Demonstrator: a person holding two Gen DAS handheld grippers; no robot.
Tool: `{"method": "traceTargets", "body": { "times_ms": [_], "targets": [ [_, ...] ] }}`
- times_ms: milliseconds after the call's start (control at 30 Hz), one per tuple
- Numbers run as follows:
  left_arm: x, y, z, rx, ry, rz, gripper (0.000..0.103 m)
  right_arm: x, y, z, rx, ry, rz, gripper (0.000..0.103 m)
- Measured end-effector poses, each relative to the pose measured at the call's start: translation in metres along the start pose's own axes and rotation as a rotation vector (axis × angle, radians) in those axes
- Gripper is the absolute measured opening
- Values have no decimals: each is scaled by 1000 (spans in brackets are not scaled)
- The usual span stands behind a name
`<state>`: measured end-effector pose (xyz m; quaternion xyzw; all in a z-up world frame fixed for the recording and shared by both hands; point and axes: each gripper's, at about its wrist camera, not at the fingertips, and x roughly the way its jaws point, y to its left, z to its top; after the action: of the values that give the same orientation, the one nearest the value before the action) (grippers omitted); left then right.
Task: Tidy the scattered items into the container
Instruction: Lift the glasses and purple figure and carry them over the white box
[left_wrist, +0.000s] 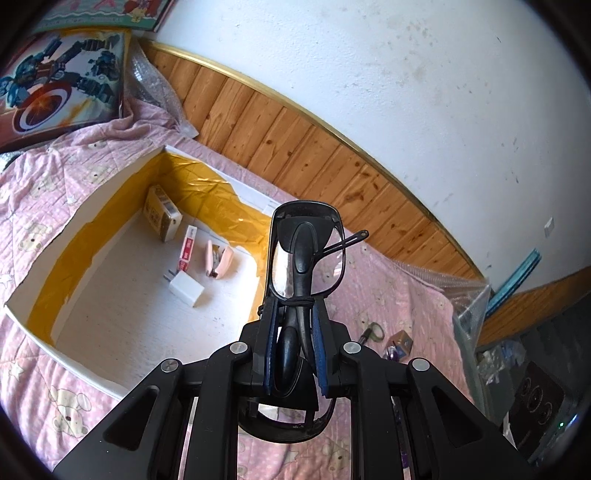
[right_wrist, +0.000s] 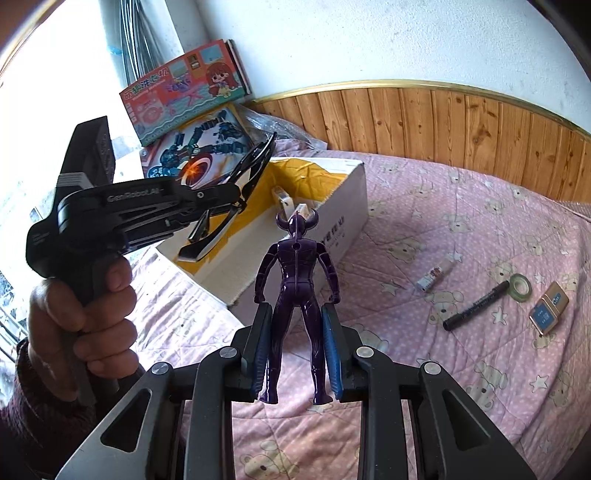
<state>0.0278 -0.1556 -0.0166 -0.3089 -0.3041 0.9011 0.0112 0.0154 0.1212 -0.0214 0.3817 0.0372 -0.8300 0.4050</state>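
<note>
Glasses (left_wrist: 306, 258), black-framed and folded, sit clamped between the pads of your left gripper (left_wrist: 293, 325), held just above the near-right corner of the white box (left_wrist: 33, 284) with the yellow lining, so you are about ready to drop them in. Your right gripper (right_wrist: 295, 347) is closed on the legs of a purple toy figure (right_wrist: 297, 280), which stands upright between the pads with its back to the camera, on the near side of the box and not yet over it. Inside the box you already have a yellowish packet (left_wrist: 160, 216), a red and white carton (left_wrist: 187, 249), a pink stapler (left_wrist: 218, 260) and a white charger (left_wrist: 186, 288), so a fair part of the tidying looks done. On the pink bear-print quilt (right_wrist: 461, 206), well to the right of the box, you still have a small red and white tube (right_wrist: 436, 277), a black marker (right_wrist: 474, 304), a roll of clear tape (right_wrist: 519, 286) and a small tan and blue box (right_wrist: 548, 310). Judging from this, you are past halfway: two items in hand to release, then four more to fetch. Toy boxes stacked at the wall behind the container look like background, not part of the job.
</note>
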Motion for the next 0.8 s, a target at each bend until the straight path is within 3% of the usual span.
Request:
{"method": "traceTargets", "body": {
  "times_ms": [367, 800],
  "targets": [
    [-9, 39, 23, -86, -50, 33, 17, 9, 26, 17, -18, 18, 42, 28],
    [2, 82, 42, -187, -41, 85, 17, 46, 66, 55, -96, 35, 67, 28]
  ]
}}
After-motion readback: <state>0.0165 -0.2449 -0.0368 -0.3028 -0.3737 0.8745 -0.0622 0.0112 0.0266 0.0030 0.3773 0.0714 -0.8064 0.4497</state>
